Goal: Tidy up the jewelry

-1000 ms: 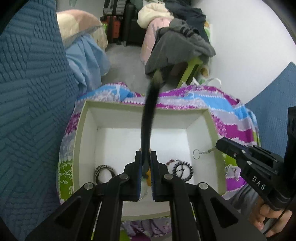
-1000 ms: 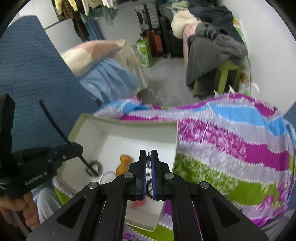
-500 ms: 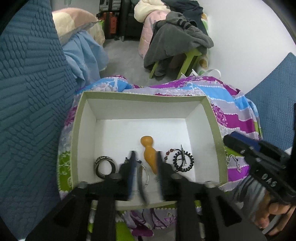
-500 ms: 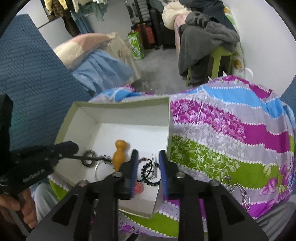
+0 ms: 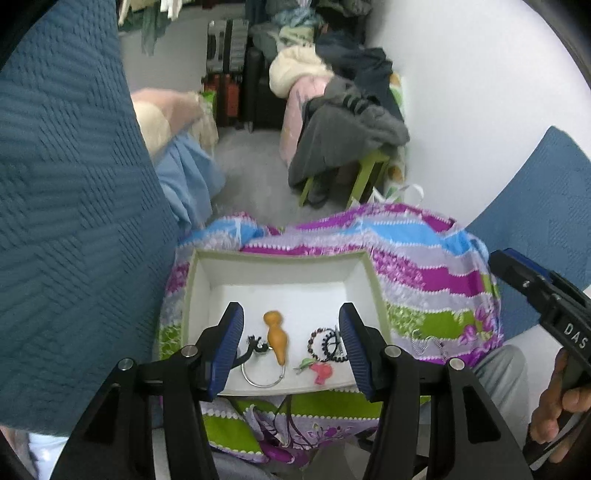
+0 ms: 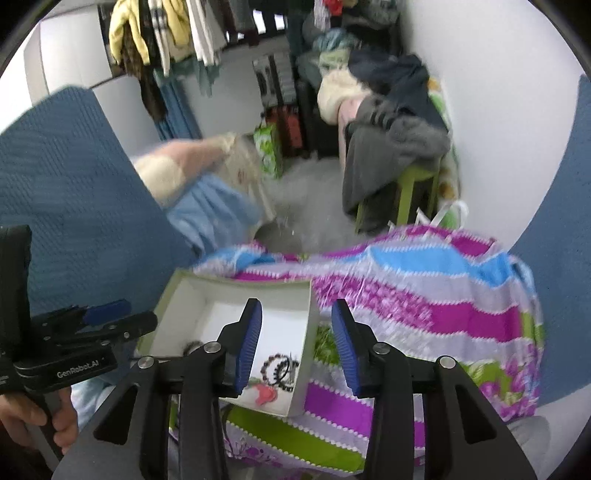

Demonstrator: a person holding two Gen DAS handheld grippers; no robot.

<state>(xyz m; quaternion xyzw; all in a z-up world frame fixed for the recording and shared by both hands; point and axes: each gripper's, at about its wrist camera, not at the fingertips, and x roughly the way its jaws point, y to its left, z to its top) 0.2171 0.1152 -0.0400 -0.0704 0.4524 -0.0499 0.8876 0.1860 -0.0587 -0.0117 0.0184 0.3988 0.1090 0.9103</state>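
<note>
- White wall point(image 5: 480, 110) along the right side, plain, evenly lit
- Grey floor point(image 5: 251, 173), a narrow strip of it running back into the room
- Green stool point(image 5: 364, 173) by the wall, buried under a grey garment point(image 5: 347, 136) plus more dark and cream clothes behind it
- Clothes hanging point(image 6: 166, 33) along the far end, yellow, white and dark
- Dark luggage or boxes point(image 5: 229, 74) at the back, can't tell which
- Blue textured cushions point(image 5: 66, 184) left and right
</note>
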